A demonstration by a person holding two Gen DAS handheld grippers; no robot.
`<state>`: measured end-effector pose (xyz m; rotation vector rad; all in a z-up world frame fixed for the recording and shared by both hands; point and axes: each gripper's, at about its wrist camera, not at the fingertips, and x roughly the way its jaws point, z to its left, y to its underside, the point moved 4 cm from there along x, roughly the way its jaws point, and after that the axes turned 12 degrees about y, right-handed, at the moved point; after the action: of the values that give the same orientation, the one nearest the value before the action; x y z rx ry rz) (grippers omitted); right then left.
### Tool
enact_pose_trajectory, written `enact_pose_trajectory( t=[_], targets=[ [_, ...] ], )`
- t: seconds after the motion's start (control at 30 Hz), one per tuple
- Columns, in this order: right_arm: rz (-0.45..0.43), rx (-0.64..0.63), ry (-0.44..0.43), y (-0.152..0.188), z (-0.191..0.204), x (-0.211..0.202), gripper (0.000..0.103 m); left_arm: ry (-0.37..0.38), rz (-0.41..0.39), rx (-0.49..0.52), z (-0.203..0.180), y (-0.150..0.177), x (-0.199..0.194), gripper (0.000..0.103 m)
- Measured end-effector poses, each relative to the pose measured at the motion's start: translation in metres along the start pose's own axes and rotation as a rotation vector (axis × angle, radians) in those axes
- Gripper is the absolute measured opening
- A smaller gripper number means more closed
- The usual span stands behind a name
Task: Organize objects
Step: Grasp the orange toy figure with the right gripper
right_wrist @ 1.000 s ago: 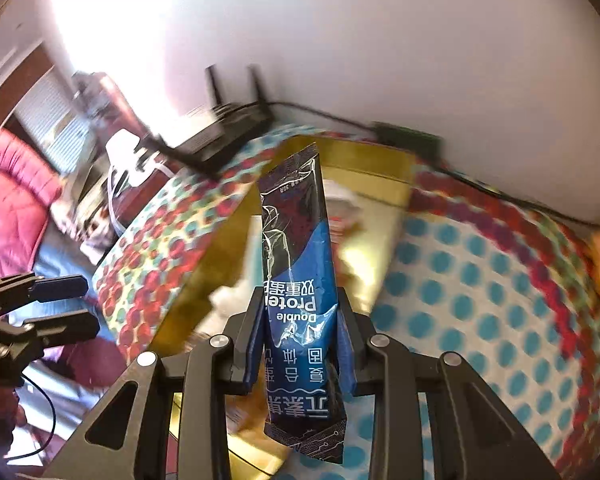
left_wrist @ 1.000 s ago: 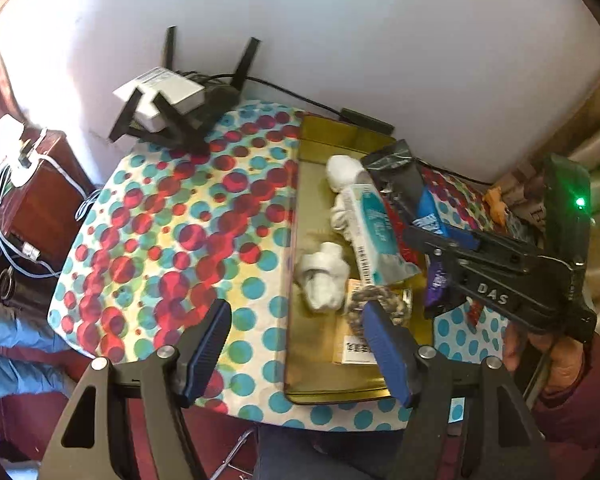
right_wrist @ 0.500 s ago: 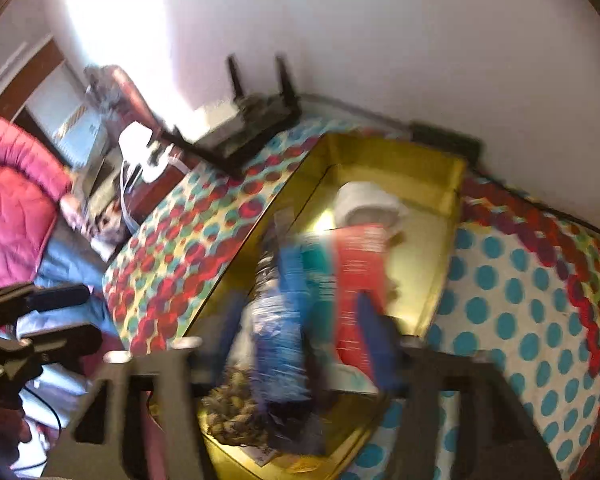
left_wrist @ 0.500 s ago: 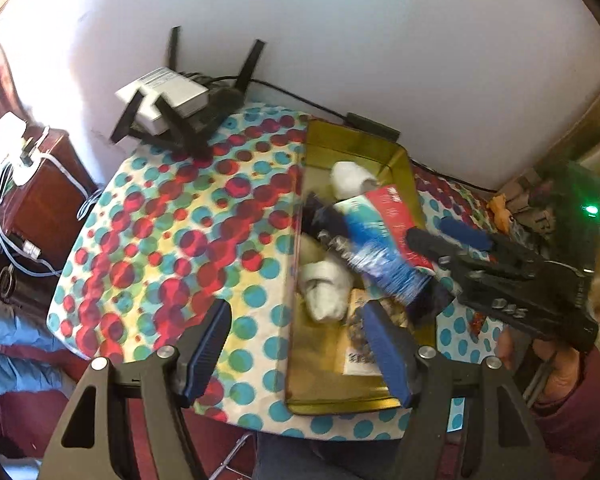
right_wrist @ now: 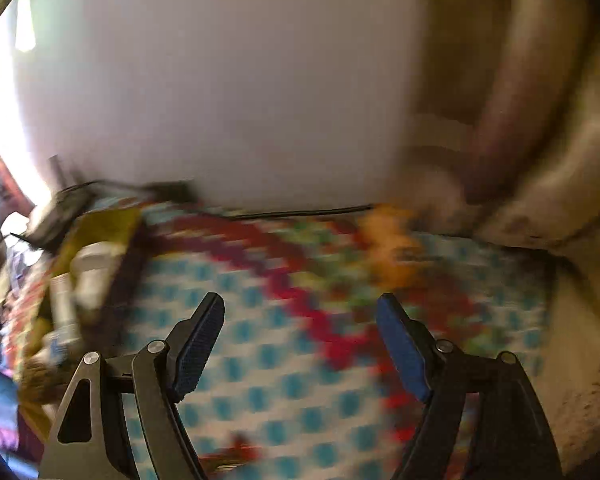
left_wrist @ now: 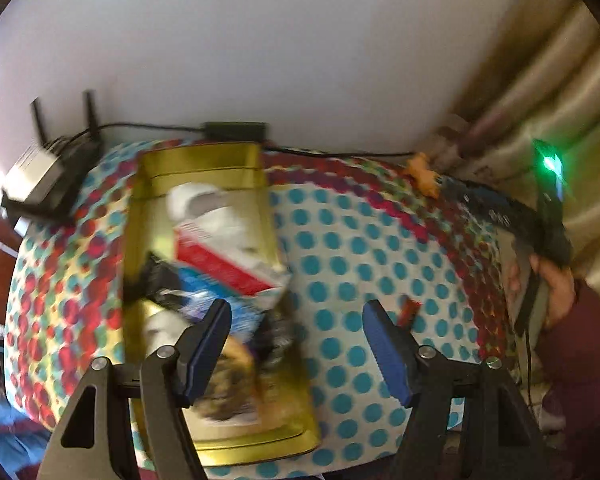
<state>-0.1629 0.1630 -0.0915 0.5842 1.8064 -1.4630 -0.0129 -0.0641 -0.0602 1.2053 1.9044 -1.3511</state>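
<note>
A gold tray (left_wrist: 204,160) sits on the dotted tablecloth (left_wrist: 340,256) and holds a blue snack packet (left_wrist: 204,292), a red and white packet (left_wrist: 220,256), white rolls (left_wrist: 196,200) and other items. My left gripper (left_wrist: 296,332) is open and empty above the tray's right rim. My right gripper (right_wrist: 300,328) is open and empty over the dotted cloth; its body (left_wrist: 512,216) shows at the right in the left wrist view. A small red item (left_wrist: 408,312) and an orange item (left_wrist: 422,172) lie on the cloth. The tray (right_wrist: 108,220) is blurred at the left in the right wrist view.
A router (left_wrist: 48,168) with antennas and a black cable (left_wrist: 340,154) lie along the white wall at the back. A beige curtain (left_wrist: 560,92) hangs at the right. The orange item (right_wrist: 392,248) lies near the wall in the blurred right wrist view.
My right gripper has let go of the blue packet, which now lies in the tray, and has swung right over the cloth. My left gripper has turned to the right.
</note>
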Motion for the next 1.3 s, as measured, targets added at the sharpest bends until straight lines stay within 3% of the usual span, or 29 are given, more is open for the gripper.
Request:
enact_pose_trajectory(
  t=[0.2,0.53,1.0,1.1,1.2,1.3],
  targets=[
    [0.026,-0.018,0.067,-0.015,-0.048,0.042,0.076,-0.005,0.069,0.084,-0.042,0.004,0.043,0.070],
    [0.055,-0.104,0.068,-0.030,-0.043,0.089,0.076,-0.048,0.128,0.152,-0.077,0.005,0.087,0.070],
    [0.098,-0.192,0.124,-0.030,-0.039,0.126,0.075,-0.097,0.146,0.140,-0.078,0.003,0.104,0.070],
    [0.106,-0.207,0.131,-0.027,-0.039,0.131,0.070,-0.108,0.149,0.138,-0.077,0.003,0.106,0.070],
    [0.126,-0.207,0.126,-0.024,-0.040,0.135,0.054,-0.108,0.150,0.141,-0.076,0.003,0.106,0.070],
    [0.126,-0.186,0.105,-0.022,-0.044,0.135,0.053,-0.107,0.150,0.141,-0.077,0.003,0.106,0.070]
  ],
)
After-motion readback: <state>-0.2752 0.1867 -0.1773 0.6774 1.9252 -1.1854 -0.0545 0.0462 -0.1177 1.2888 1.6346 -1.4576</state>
